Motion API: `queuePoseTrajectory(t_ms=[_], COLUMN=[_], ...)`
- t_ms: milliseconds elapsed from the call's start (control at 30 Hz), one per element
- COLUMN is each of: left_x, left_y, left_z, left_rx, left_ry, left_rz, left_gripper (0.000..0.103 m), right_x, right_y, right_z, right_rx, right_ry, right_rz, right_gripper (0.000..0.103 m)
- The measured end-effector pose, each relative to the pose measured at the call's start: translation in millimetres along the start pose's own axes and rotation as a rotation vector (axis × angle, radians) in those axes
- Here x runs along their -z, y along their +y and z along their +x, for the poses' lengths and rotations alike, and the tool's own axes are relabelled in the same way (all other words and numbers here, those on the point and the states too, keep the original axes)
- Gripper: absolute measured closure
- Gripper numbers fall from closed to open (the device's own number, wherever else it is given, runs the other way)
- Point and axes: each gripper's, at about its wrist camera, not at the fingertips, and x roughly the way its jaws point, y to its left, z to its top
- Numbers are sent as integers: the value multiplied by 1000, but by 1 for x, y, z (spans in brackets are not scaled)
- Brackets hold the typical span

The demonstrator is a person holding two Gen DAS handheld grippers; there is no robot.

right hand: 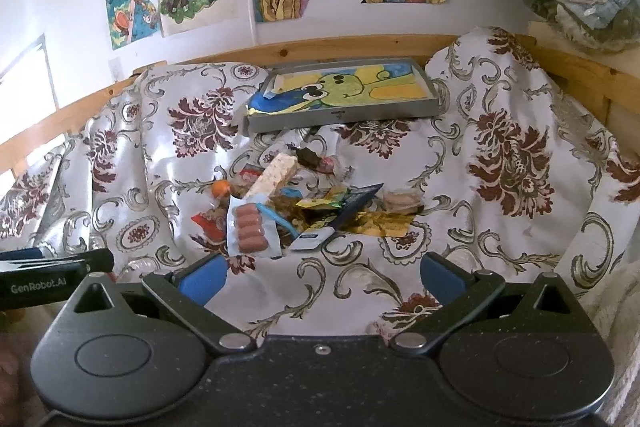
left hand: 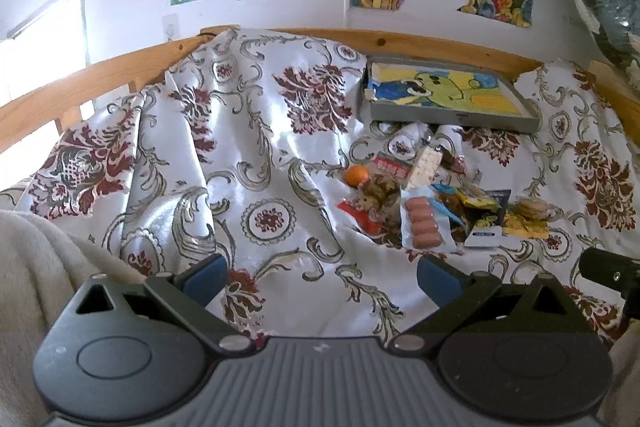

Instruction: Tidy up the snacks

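Over on the left, the left gripper (left hand: 320, 277) is hovering low above the patterned bedspread (left hand: 248, 147), its blue-padded jaws spread wide and carrying nothing; moving right, the snack pile is lying in a dip of the cloth, well ahead of both tools; at its left edge a small orange (left hand: 357, 174) is sitting just beside a red-trimmed wrapper (left hand: 360, 213), and next to those a clear pack of sausages (left hand: 423, 223) is resting flat, nearest the grippers; behind it a pale nougat-like bar (right hand: 272, 175) is leaning across the heap; further right, yellow packets (right hand: 320, 203) and a dark pouch (right hand: 354, 205) are overlapping, with a wrapped biscuit stack (right hand: 400, 202) closing off the right end; beyond the pile, a grey tray (right hand: 340, 115) lined with a cartoon drawing is waiting at the far side against the wooden bed rail (right hand: 320, 47); and on the right, the right gripper (right hand: 322, 277) is hanging released as well, jaws parted over bare cloth.
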Motion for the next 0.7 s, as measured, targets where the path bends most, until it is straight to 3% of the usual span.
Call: queuePoseTrajectory(t_ms=[300, 467, 700], left_x=[-26, -45, -57], left_y=[-11, -15, -27], left_z=[12, 37, 76], left_rx=[52, 100, 136], left_ry=[0, 64, 117], left_rz=[19, 36, 103], left_gripper=[0, 0, 0], right_x=[-26, -39, -56], right_y=[4, 6, 5], right_z=[8, 25, 56], right_rx=[15, 30, -19], right_ry=[-35, -32, 9], right_rz=[-119, -233, -297], right_gripper=[1, 1, 1])
